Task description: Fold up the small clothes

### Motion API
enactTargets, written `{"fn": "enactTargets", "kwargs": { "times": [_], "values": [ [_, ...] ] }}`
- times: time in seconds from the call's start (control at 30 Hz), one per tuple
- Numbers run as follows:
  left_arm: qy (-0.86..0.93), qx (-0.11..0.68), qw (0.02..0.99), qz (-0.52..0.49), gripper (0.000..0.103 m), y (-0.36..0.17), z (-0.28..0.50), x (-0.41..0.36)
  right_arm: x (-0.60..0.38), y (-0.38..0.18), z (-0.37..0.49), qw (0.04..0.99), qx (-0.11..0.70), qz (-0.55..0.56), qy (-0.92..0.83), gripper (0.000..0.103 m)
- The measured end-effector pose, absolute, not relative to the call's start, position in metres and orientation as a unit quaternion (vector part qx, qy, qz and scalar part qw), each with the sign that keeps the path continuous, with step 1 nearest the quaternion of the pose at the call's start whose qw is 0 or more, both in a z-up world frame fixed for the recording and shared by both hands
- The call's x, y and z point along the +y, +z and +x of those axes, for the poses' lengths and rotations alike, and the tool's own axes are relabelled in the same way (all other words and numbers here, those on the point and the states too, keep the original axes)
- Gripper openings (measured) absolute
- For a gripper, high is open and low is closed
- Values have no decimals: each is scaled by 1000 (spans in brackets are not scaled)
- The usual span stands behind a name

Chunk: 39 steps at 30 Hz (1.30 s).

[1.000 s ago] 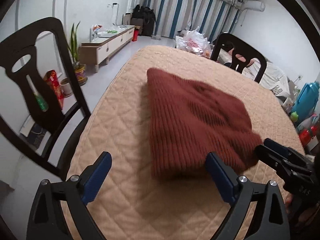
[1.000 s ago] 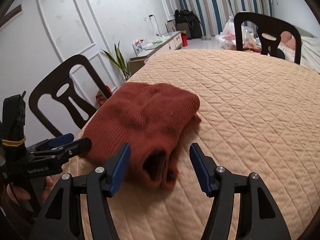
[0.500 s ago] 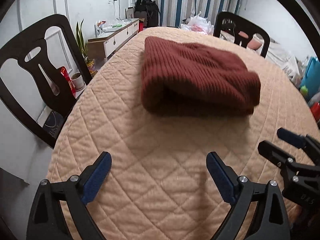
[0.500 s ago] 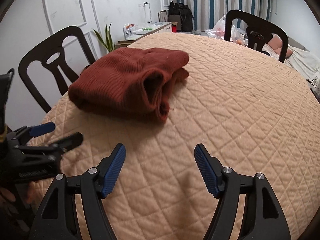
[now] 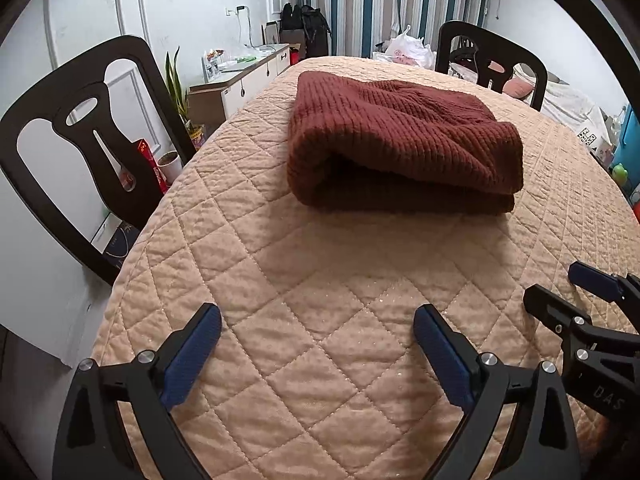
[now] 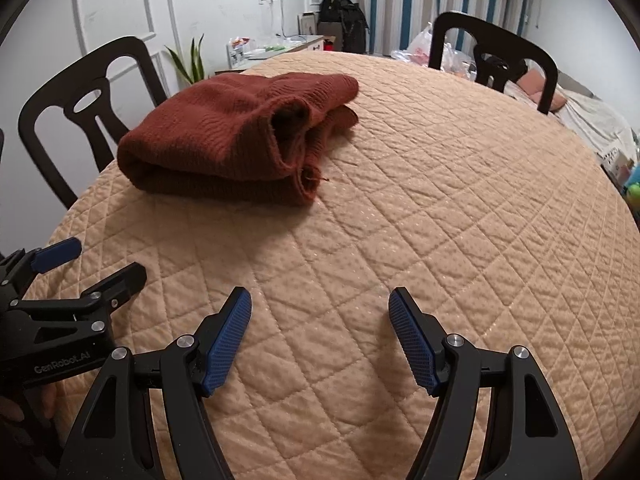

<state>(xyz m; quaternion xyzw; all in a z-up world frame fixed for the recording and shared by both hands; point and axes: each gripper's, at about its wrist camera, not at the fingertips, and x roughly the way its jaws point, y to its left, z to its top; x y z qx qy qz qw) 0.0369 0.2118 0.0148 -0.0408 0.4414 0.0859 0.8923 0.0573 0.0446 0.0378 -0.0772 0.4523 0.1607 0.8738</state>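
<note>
A rust-brown ribbed knit garment [image 5: 400,144] lies folded in a thick bundle on the quilted tan table cover [image 5: 320,280]. It also shows in the right wrist view [image 6: 236,140], with its open sleeve ends facing the camera. My left gripper [image 5: 318,334] is open and empty, well short of the garment, near the table's front edge. My right gripper [image 6: 320,320] is open and empty, also back from the garment. Each gripper shows at the side of the other's view.
Black chairs stand at the left [image 5: 80,140] and at the far side [image 5: 492,56] of the table. A low white cabinet [image 5: 236,84], a potted plant [image 5: 180,96] and striped curtains [image 5: 380,4] lie beyond. A bed [image 6: 592,120] is at the right.
Both grippers have drawn back from the folded garment toward the table's front edge. The garment stays folded where it was left. Both grippers stay open.
</note>
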Motion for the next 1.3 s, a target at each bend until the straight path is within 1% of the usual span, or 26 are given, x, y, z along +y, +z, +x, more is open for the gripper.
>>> {"fn": "enactTargets", "kwargs": {
  "times": [0.27, 1.3],
  "values": [
    [86, 443, 892, -37, 102, 13, 37, 210, 49, 37, 57, 875, 450, -83, 159, 73],
    [87, 442, 892, -38, 102, 13, 37, 213, 49, 36, 57, 877, 447, -85, 156, 76]
  ]
}}
